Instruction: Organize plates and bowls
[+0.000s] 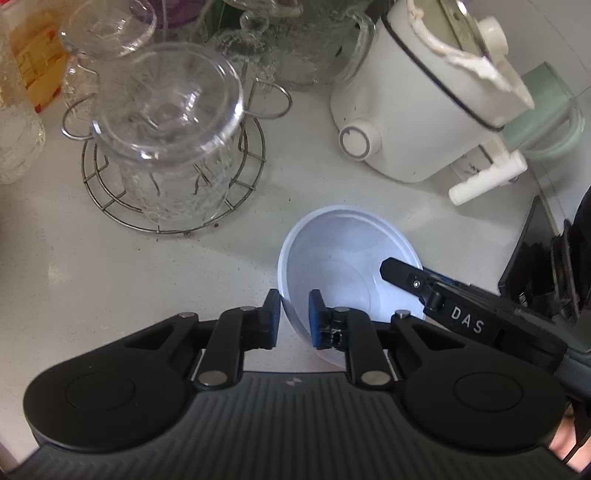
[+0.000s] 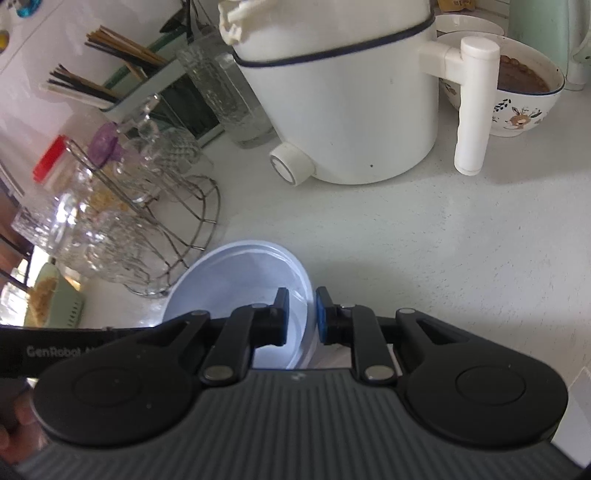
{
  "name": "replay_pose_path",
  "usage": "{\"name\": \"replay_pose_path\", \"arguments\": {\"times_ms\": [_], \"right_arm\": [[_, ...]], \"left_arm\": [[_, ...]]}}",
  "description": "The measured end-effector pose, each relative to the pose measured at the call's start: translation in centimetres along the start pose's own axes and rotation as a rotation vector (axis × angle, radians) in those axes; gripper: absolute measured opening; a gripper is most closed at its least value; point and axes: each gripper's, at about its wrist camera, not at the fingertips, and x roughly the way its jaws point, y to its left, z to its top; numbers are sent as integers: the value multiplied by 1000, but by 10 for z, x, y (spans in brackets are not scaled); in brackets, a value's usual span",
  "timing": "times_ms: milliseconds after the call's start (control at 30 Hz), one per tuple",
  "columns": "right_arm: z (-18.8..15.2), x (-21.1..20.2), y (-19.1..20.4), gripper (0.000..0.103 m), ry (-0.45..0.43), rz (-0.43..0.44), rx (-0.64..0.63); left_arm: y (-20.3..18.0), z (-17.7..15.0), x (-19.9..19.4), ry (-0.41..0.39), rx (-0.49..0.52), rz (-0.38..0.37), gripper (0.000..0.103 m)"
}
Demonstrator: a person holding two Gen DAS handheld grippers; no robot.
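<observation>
A pale blue bowl (image 1: 343, 258) sits on the white counter, and both grippers straddle its rim. My left gripper (image 1: 293, 319) has one pad outside the near-left rim and one inside, closed on the wall. My right gripper (image 2: 301, 317) does the same on the bowl's (image 2: 236, 280) right rim, one pad inside and one outside. The right gripper's finger shows in the left wrist view (image 1: 410, 282) reaching over the bowl. I cannot tell whether the bowl is lifted.
A wire rack (image 1: 173, 173) with upturned glasses stands left of the bowl. A white appliance (image 1: 410, 110) with a dial stands behind it. A patterned bowl of brown food (image 2: 517, 96), a green kettle (image 2: 543, 33) and a chopstick holder (image 2: 122, 74) line the back.
</observation>
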Motion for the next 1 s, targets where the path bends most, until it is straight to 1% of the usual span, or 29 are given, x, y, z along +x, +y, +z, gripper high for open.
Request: {"name": "replay_pose_path", "arguments": {"times_ms": [167, 433, 567, 800, 900, 1000], "right_arm": [[1, -17, 4, 18, -21, 22, 17], [-3, -48, 21, 20, -55, 49, 51], [-8, -63, 29, 20, -61, 71, 58], [-16, -88, 45, 20, -77, 82, 64], [-21, -97, 51, 20, -77, 90, 69], [-24, -105, 57, 20, -83, 97, 67]], "left_arm": [[2, -2, -21, -37, -18, -23, 19], [-2, -3, -65, -105, 1, -17, 19], [-1, -5, -86, -129, -2, -32, 19], [-2, -17, -115, -153, -13, -40, 19], [0, -25, -129, -158, -43, -50, 19], [2, -34, -142, -168, -36, -53, 20]]}}
